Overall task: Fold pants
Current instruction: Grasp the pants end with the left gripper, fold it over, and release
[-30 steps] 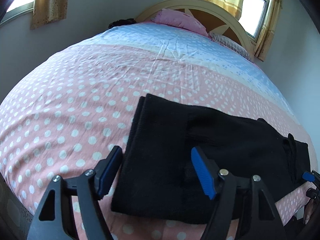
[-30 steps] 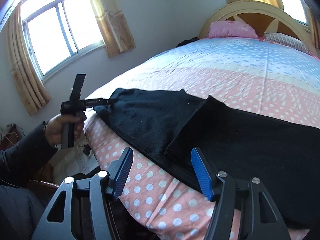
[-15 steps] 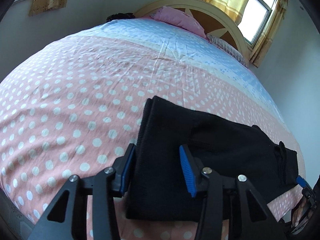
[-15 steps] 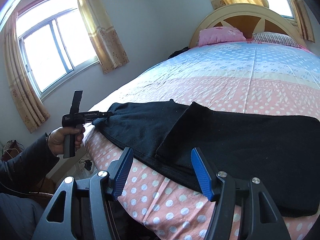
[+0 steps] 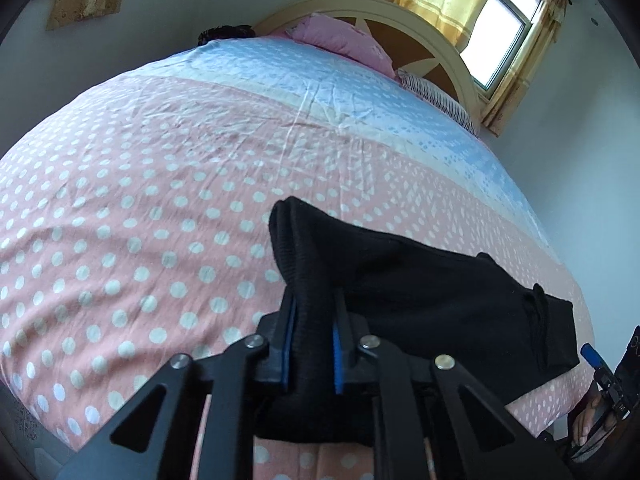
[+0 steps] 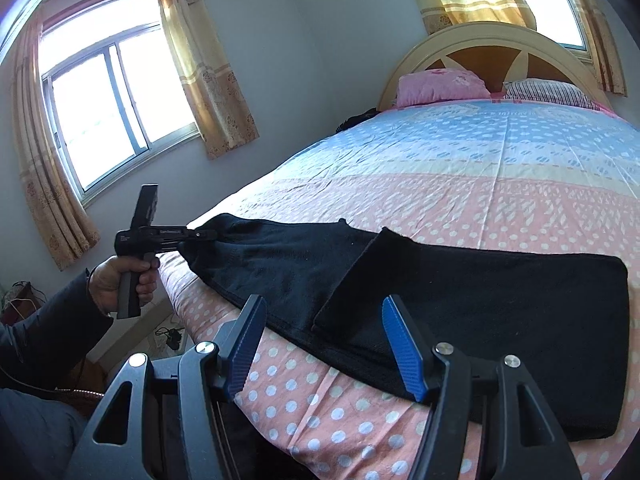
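1. Left wrist view: the left gripper (image 5: 310,350) has gone from fingers spread wide above the cloth a second ago, to half closed, to now pinched tight on the near end of the black pants (image 5: 420,296). A bunched fold of dark cloth sits squeezed between the two blue pads (image 5: 287,344).
2. Beyond the fingers, the end of the pants now rises in a small peak off the bed (image 5: 140,208), where before it lay flat. The rest of the pants stretches away to the right along the bed's near edge, on the pink dotted sheet.
3. At the far right edge of this view, the right gripper (image 5: 596,360) shows only as a blue tip near the other end of the pants, with part of a hand (image 5: 592,420) below it.
4. Right wrist view: on the left, the person's left hand (image 6: 120,280) grips a pistol-style handle, held level and pointing right, its tip clamped on the pants (image 6: 460,292) at the bed's corner.
5. In the foreground, the right gripper (image 6: 328,346) hovers with its fingers spread wide, unchanged from earlier, holding nothing. The folded-over layer of the pants lies just beyond and between its blue pads.
6. A pink pillow (image 6: 440,86) rests at the headboard (image 6: 492,40) far behind.
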`<state>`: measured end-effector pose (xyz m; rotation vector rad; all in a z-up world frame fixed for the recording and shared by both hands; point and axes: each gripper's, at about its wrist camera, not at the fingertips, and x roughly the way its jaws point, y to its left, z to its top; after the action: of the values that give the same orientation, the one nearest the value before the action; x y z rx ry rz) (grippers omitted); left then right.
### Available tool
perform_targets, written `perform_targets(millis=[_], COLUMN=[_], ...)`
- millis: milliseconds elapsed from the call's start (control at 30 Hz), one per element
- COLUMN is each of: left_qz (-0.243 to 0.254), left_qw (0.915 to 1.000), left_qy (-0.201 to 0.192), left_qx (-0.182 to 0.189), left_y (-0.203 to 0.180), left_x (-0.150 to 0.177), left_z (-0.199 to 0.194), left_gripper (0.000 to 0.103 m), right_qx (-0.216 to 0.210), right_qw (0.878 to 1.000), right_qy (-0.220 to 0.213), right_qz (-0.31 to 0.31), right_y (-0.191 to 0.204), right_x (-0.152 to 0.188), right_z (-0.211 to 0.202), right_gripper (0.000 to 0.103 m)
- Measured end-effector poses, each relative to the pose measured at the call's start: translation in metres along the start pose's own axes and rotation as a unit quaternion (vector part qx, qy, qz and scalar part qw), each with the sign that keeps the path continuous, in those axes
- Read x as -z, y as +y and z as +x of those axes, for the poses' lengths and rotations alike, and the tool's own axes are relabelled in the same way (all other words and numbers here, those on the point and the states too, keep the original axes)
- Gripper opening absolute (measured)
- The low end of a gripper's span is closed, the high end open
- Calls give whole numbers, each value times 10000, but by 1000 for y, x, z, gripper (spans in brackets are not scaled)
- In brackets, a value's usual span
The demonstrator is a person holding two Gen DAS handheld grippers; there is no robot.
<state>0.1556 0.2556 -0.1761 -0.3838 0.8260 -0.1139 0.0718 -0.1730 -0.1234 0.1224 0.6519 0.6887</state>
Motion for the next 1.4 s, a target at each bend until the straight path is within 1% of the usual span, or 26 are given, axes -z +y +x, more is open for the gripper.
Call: perform_targets(millis=[100, 200, 333, 433, 600, 700, 800, 900, 967, 1133, 1267, 1367, 1400], left_qz=[-120, -79, 171, 398, 608, 797, 1024, 1259, 1380, 1610, 1874, 2164, 2162], left_qw=[9996, 9987, 9959, 9925, 9852, 9786, 9716, 9653, 9624, 9562, 9540, 9538, 9532], left_qy=[-174, -301, -461, -510, -402, -329, -241, -93, 38, 372, 666, 860, 973], left_qx=[191, 392, 763, 1037, 1550, 1866, 2121, 2286, 2341, 2415, 2243, 1897, 1877], left_y=[-8, -24, -62, -94, -145, -179, -214, -249, -269, -314, -347, -369, -373], left_x=[-4, -10, -16, -19, -24, -25, -26, -26, -23, -12, 2, 20, 25], left_z=[-14, -30, -53, -63, -63, -63, -58, -49, -41, -13, 17, 47, 55], left_gripper=[15, 15, 15, 15, 15, 14, 14, 14, 14, 14, 14, 14, 14], right_qx=[132, 254, 493, 607, 826, 987, 1139, 1306, 1449, 1588, 1657, 1697, 1696], right_qw=[9999, 9995, 9983, 9971, 9945, 9921, 9877, 9819, 9762, 9651, 9585, 9549, 9544], right_qy=[-39, -102, -197, -299, -445, -525, -642, -756, -837, -937, -967, -990, -991], right_qz=[66, 135, 223, 336, 467, 574, 860, 1144, 1378, 1862, 2109, 2227, 2248], right_y=[-5, -10, -18, -25, -44, -57, -77, -96, -111, -137, -149, -155, -156], right_x=[-2, -6, -13, -16, -16, -14, -10, -6, -2, 7, 13, 15, 15], right_z=[-3, -10, -20, -32, -57, -70, -84, -95, -101, -109, -112, -115, -114], right_gripper=[62, 62, 62, 62, 62, 62, 62, 62, 62, 62, 62, 62, 62])
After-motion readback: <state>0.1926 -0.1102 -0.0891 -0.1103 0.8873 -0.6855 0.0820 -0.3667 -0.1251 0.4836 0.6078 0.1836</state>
